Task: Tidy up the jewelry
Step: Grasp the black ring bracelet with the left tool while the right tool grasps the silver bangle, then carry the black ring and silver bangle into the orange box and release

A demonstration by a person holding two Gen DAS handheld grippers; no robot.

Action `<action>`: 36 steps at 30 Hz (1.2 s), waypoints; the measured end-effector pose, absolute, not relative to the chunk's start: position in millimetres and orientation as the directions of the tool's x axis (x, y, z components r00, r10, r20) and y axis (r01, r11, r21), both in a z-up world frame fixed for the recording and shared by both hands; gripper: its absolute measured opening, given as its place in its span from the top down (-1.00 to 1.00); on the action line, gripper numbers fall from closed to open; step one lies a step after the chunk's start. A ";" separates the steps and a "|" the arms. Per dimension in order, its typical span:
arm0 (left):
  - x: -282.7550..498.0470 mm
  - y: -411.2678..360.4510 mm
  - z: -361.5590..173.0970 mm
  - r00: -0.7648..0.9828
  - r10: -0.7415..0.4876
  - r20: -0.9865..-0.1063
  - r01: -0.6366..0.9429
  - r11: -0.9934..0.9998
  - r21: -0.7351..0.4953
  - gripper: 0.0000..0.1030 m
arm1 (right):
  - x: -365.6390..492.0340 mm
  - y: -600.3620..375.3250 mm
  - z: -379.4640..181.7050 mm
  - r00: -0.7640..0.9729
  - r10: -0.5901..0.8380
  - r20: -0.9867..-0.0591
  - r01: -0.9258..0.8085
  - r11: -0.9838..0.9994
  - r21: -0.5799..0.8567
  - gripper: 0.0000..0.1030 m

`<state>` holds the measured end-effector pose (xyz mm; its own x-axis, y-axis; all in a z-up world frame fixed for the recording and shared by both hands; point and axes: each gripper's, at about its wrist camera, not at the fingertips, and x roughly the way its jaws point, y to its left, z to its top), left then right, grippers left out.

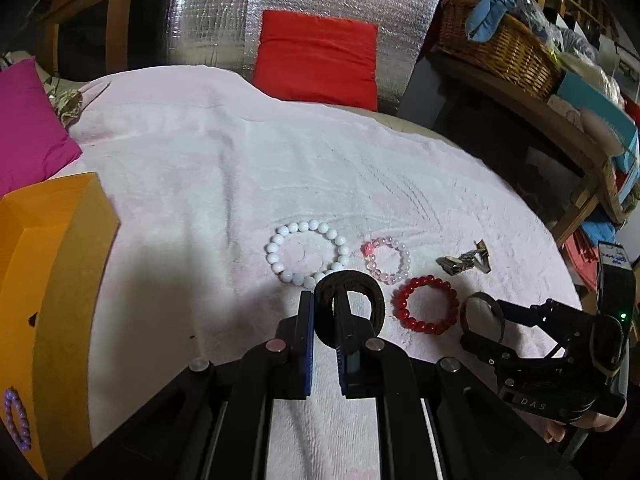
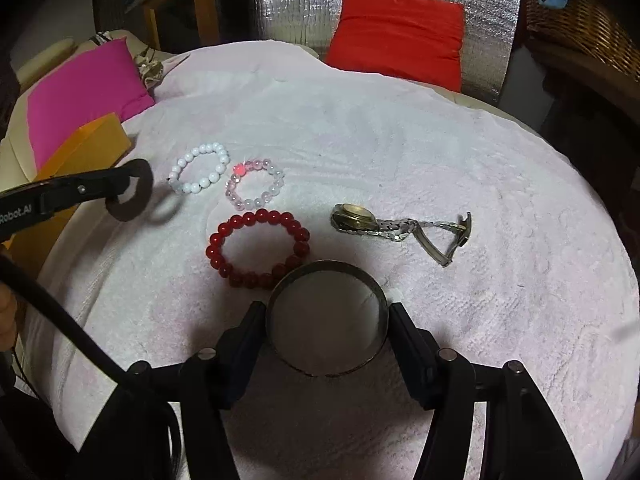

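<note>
My left gripper [image 1: 326,304] is shut on a dark brown band bracelet [image 1: 370,300], one side pinched between the fingers, above the towel. It also shows in the right wrist view [image 2: 132,190]. My right gripper [image 2: 328,312] is shut on a metal bangle [image 2: 326,276], held across its width; it also shows in the left wrist view [image 1: 480,316]. On the white towel [image 2: 440,160] lie a white bead bracelet [image 2: 198,170], a pink bead bracelet [image 2: 256,184], a red bead bracelet [image 2: 258,248] and a metal watch [image 2: 396,226]. An orange box [image 1: 56,248] stands at the left with a purple bead bracelet [image 1: 16,418] inside.
A magenta cushion [image 2: 80,100] lies at the far left and a red cushion [image 2: 400,32] at the back against silver foil. A wicker basket [image 1: 496,48] and cluttered shelves stand at the right, beyond the towel's edge.
</note>
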<state>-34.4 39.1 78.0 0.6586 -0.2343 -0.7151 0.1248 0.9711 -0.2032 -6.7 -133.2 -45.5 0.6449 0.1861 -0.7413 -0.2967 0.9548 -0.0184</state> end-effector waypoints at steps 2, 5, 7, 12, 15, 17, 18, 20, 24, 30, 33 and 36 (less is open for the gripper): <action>-41.7 43.3 85.0 0.676 -0.224 -0.702 0.117 0.973 -0.198 0.81 | -9.6 -133.0 -38.0 0.649 0.197 -0.735 -0.291 0.957 0.000 -0.24; -55.5 51.3 97.1 0.705 -0.208 -0.678 0.103 0.976 -0.192 0.81 | -21.2 -135.5 -22.8 0.664 0.248 -0.705 -0.300 0.952 0.053 -0.24; -63.2 56.9 105.1 0.725 -0.198 -0.660 0.093 0.977 -0.191 0.81 | -27.7 -133.0 -14.0 0.675 0.293 -0.677 -0.321 0.943 0.089 -0.24; -89.4 95.5 126.8 0.786 -0.124 -0.606 0.010 0.982 -0.188 0.81 | -30.2 -110.7 3.8 0.665 0.411 -0.623 -0.382 0.905 0.189 -0.24; -109.8 133.8 137.4 0.819 -0.043 -0.572 -0.075 0.981 -0.181 0.81 | -27.8 -84.1 8.0 0.644 0.448 -0.620 -0.416 0.885 0.208 -0.24; -120.5 158.5 137.3 0.817 0.030 -0.576 -0.144 0.978 -0.153 0.81 | -20.2 -56.2 11.4 0.621 0.480 -0.620 -0.445 0.867 0.225 -0.24; -124.6 170.3 135.4 0.808 0.064 -0.586 -0.179 0.974 -0.139 0.80 | -16.5 -43.9 13.2 0.611 0.494 -0.618 -0.458 0.858 0.234 -0.24; -130.6 191.0 129.7 0.786 0.114 -0.608 -0.238 0.963 -0.128 0.81 | -11.0 -11.7 18.0 0.587 0.530 -0.612 -0.493 0.834 0.249 -0.24; -140.7 223.8 114.4 0.729 0.187 -0.658 -0.324 0.942 -0.091 0.80 | 3.2 63.9 31.2 0.555 0.578 -0.599 -0.561 0.791 0.244 -0.25; -139.6 255.0 85.1 0.630 0.187 -0.754 -0.379 0.921 -0.088 0.80 | 30.2 159.1 38.2 0.502 0.623 -0.599 -0.601 0.750 0.277 -0.25; -133.6 255.2 78.0 0.620 0.155 -0.769 -0.355 0.930 -0.099 0.79 | 44.8 196.8 31.3 0.476 0.618 -0.625 -0.605 0.746 0.276 -0.27; -131.4 256.2 75.7 0.622 0.117 -0.774 -0.338 0.932 -0.132 0.71 | 60.3 216.2 23.2 0.434 0.622 -0.652 -0.581 0.746 0.326 -0.32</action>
<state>-131.4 256.2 75.7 0.6223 0.1166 -0.7741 -0.3382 0.9318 -0.1315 60.3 216.2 23.2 0.4339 0.6222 -0.6517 -0.5809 0.7461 0.3255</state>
